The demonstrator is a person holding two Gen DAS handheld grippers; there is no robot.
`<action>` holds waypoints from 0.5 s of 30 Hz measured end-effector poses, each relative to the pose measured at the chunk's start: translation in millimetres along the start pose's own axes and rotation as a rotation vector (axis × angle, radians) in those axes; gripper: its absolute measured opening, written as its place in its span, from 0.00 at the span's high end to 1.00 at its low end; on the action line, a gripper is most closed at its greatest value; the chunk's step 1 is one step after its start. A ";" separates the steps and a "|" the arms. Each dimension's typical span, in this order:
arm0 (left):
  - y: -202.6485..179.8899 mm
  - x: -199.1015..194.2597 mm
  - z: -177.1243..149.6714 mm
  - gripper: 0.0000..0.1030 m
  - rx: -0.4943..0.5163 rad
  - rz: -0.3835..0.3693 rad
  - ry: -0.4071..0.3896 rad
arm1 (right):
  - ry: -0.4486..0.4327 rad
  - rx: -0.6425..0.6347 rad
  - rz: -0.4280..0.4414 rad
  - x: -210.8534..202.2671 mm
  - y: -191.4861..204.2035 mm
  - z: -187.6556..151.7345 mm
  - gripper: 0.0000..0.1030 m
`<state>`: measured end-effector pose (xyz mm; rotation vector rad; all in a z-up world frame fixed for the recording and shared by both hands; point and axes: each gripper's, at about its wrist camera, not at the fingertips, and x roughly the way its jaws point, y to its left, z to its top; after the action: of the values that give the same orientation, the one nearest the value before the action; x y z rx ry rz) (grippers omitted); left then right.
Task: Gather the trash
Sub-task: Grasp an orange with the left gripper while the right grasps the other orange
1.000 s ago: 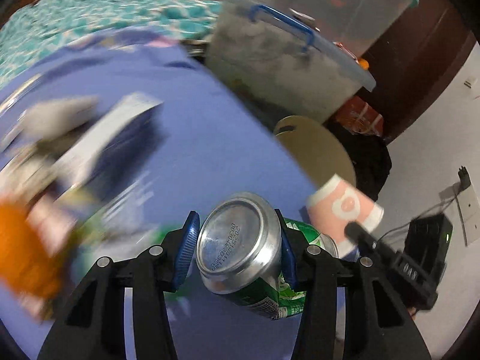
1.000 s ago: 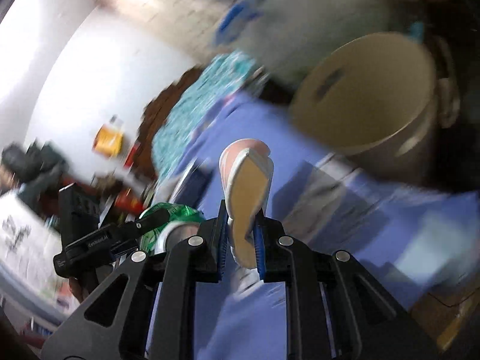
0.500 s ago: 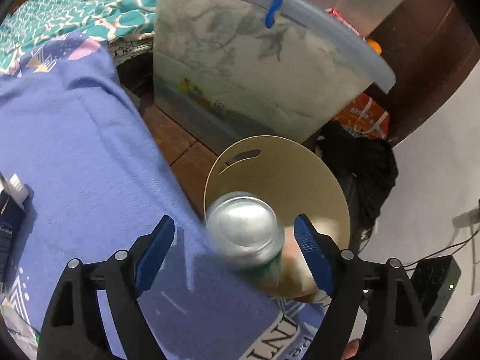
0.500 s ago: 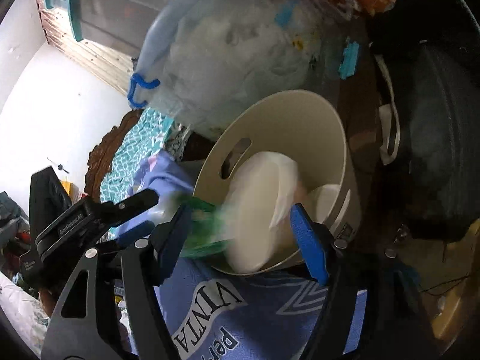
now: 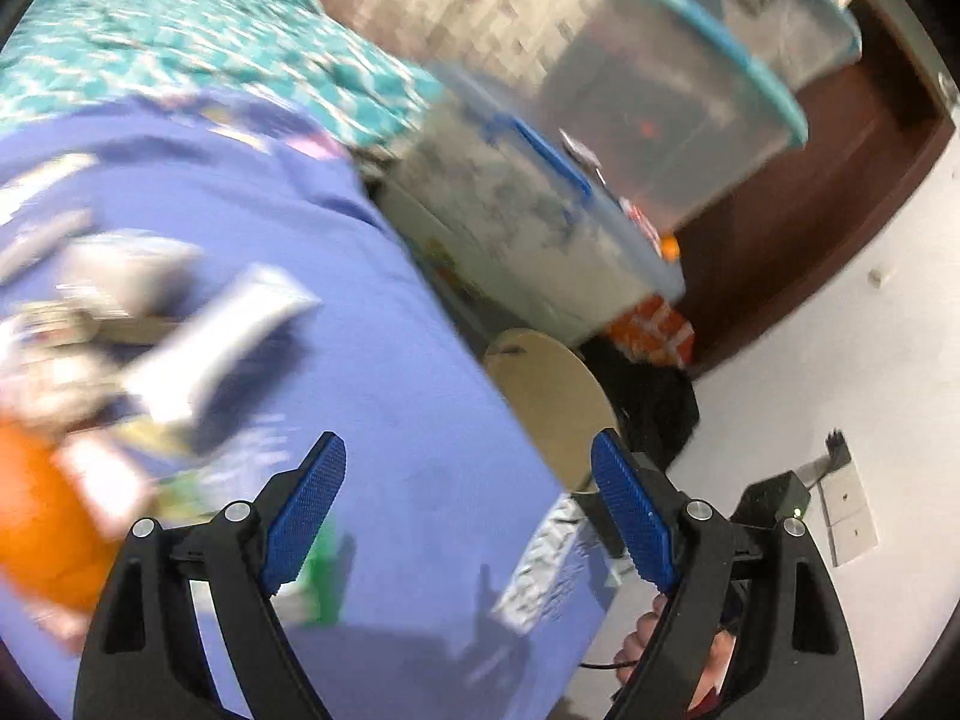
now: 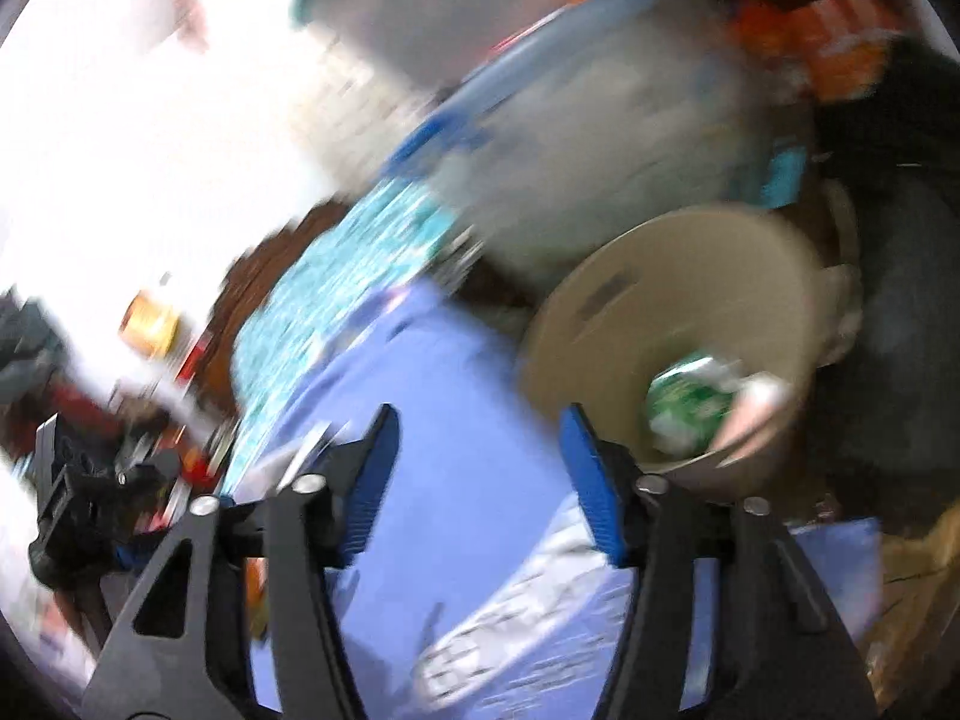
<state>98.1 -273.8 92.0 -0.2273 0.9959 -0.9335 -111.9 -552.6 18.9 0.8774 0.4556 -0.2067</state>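
Note:
My left gripper (image 5: 468,444) is open and empty above the blue sheet (image 5: 390,330). Blurred trash lies on the sheet to its left: a white and dark box (image 5: 222,336), an orange item (image 5: 42,528) and a green scrap (image 5: 324,570). The beige bin (image 5: 552,396) stands off the sheet's right edge. In the right wrist view the bin (image 6: 660,276) holds the green can (image 6: 684,402) and the pale cup (image 6: 756,402). My right gripper (image 6: 480,414) hangs over the sheet left of the bin, its jaws closing with nothing between them.
Behind the bin stand a blue-lidded storage box (image 5: 540,228) and a teal-lidded clear box (image 5: 690,72). Teal patterned bedding (image 5: 180,42) lies beyond the sheet. A black bag (image 5: 654,408) and a black device (image 5: 774,498) sit on the floor by the white wall.
Both grippers let go over the bin; the can and the cup now lie inside it. Both have pulled back over the sheet, and the right jaws stand narrower than half a second ago.

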 end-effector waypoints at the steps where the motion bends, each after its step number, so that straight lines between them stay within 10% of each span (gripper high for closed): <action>1: 15.7 -20.8 -4.1 0.22 -0.013 0.027 -0.030 | 0.037 -0.025 0.029 7.5 11.1 -4.3 0.59; 9: 138.8 -126.2 -36.6 0.23 -0.213 0.372 -0.152 | 0.455 -0.360 0.249 106.6 164.4 -85.2 0.53; 11: 160.5 -136.8 -39.7 0.23 -0.254 0.411 -0.159 | 0.469 -0.475 0.239 118.9 200.7 -106.3 0.29; 15: 175.1 -139.5 -37.4 0.23 -0.244 0.452 -0.166 | 0.454 -0.669 0.154 143.7 246.0 -138.4 0.21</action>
<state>138.4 -52.7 59.7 -0.2654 0.9530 -0.3747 61.7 -289.1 46.0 0.2873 0.8156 0.2866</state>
